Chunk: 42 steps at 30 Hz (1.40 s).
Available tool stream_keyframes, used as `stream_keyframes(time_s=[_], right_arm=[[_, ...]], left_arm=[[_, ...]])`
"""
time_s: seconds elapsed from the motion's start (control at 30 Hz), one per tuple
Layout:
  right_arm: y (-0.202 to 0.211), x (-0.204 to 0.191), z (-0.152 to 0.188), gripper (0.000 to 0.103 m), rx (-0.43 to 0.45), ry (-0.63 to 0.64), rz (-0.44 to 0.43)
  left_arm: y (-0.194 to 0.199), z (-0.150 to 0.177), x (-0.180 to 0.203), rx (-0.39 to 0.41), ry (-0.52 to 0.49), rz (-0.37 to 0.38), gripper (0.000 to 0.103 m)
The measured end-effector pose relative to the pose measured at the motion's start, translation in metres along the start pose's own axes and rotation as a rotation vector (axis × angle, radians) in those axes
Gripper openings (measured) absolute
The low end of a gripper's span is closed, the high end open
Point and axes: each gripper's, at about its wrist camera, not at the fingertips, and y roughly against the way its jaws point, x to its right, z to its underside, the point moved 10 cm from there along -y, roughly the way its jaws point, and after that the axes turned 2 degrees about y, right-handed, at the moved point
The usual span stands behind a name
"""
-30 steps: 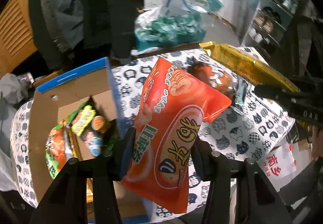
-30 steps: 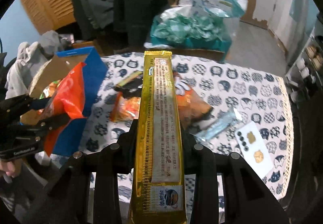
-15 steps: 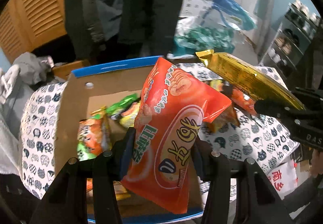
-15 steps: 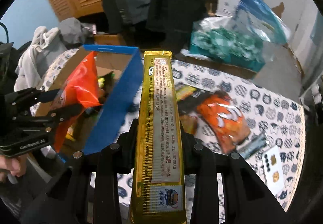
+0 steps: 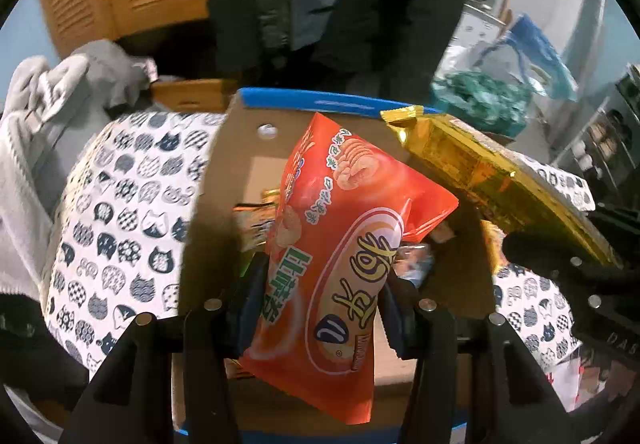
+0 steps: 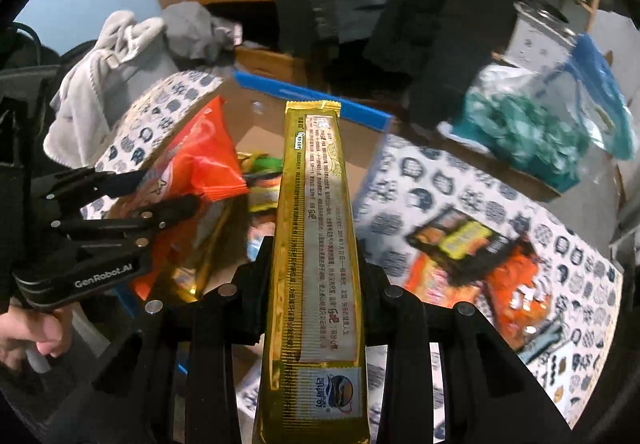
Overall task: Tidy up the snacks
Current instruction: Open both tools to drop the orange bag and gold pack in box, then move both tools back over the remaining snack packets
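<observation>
My left gripper [image 5: 320, 284] clamps an orange chip bag [image 5: 340, 244] above the open cardboard box [image 5: 224, 180] w/ blue rim, other snacks inside. My right gripper [image 6: 316, 276] pinches a long gold packet [image 6: 316, 244], also over the box. More snack packs [image 6: 480, 256] lie on the cat-print tablecloth [image 6: 420, 172] beside it.

Orange chip bag [image 5: 332, 264] covers most of the cardboard box [image 5: 240, 148] interior; snacks under it show only as slivers, unreadable. Gold packet [image 6: 316, 244] runs off the right wrist view's bottom edge and hides the box middle. Clear bag of green items [image 6: 524, 132] is blurred. Packets on the cat-print cloth [image 6: 440, 180] are smeared, labels illegible.
</observation>
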Motion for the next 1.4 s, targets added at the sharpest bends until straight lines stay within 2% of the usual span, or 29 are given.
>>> stream_keyframes(time_s=[0.23,0.47,0.57,0.7,0.83,0.9,1.03,1.1,1.2,1.27,1.4], right_arm=[[-0.035,-0.028,-0.014,0.032,-0.027,-0.023,-0.043],[-0.06,-0.035,-0.015,0.033,-0.056,-0.038,-0.044],[-0.071,-0.033,-0.012,0.033,-0.085,-0.045,-0.053],[-0.073,-0.03,-0.008,0.034,-0.092,-0.047,-0.059],[-0.06,-0.029,-0.01,0.037,-0.07,-0.049,-0.081],[-0.052,-0.027,-0.012,0.048,-0.054,-0.043,-0.077],[-0.031,-0.02,-0.016,0.051,-0.022,-0.015,-0.046],[-0.02,-0.014,-0.016,0.06,-0.007,-0.014,-0.032],[-0.004,-0.004,-0.014,0.066,0.013,0.002,-0.005],[0.006,0.005,-0.01,0.07,0.021,0.01,0.013],[0.023,0.022,0.0,0.072,0.033,0.015,0.032]], left_arm=[[-0.013,0.001,-0.023,-0.025,0.06,-0.021,0.053],[-0.033,0.01,-0.029,-0.083,0.12,-0.008,0.055],[-0.033,0.011,-0.029,-0.081,0.117,-0.026,0.057],[-0.033,0.012,-0.03,-0.089,0.11,-0.048,0.068],[-0.03,0.013,-0.03,-0.091,0.102,-0.074,0.073],[-0.026,0.012,-0.03,-0.088,0.101,-0.077,0.074],[-0.013,0.01,-0.02,-0.065,0.106,-0.04,0.074],[-0.005,0.009,-0.011,-0.051,0.101,-0.007,0.075],[0.006,0.007,0.004,-0.026,0.081,0.021,0.081],[0.012,0.007,0.016,-0.009,0.055,0.027,0.081],[0.017,0.008,0.038,-0.004,0.003,0.046,0.081]])
